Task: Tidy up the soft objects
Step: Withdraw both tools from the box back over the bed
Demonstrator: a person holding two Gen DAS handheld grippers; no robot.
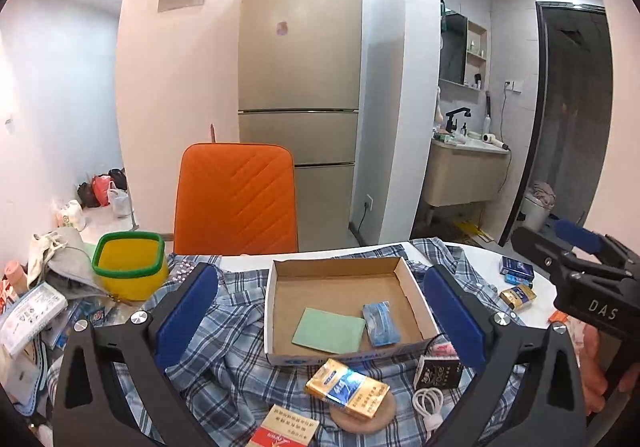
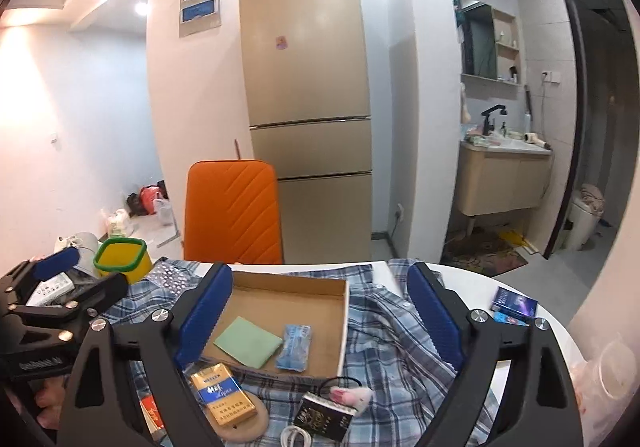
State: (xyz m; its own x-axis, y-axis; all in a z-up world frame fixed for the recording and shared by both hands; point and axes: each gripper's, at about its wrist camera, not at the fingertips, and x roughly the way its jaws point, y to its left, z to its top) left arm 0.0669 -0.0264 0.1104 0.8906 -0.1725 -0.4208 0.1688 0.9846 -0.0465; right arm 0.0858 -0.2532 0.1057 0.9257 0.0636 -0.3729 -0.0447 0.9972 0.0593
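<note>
Plaid shirt (image 1: 224, 331): blue-and-white check, spread rumpled over the white bench (image 1: 536, 311); it lies under and around the cardboard tray, reaching the near edge.
Cardboard tray (image 1: 412, 287): shallow, open-topped, sitting on the shirt at mid-bench.
Green cloth (image 1: 329, 331): flat, folded, inside the tray toward its near left.
Blue tissue pack (image 1: 381, 323): inside the tray, just right of the green cloth.
Left gripper (image 1: 320, 319): fingers spread wide, nothing between the blue pads; they frame the tray from above and touch nothing.
Right gripper (image 2: 320, 323): fingers also wide and empty, held above the shirt and the tray's right part; a hand (image 1: 600, 371) grips its handle in the left wrist view.
Gold cigarette pack (image 1: 346, 387): near the tray's near wall, resting on a round wooden coaster (image 1: 362, 417).
Black box (image 2: 326, 419): on the shirt, right of the gold pack, beside a coiled white cable (image 1: 428, 405).
Yellow bin (image 1: 130, 267): green-rimmed, far left on the bench.
Blue packs (image 2: 514, 305): on bare bench at the far right.
Orange chair (image 1: 236, 199): behind the bench, in front of the beige fridge (image 1: 300, 59).
</note>
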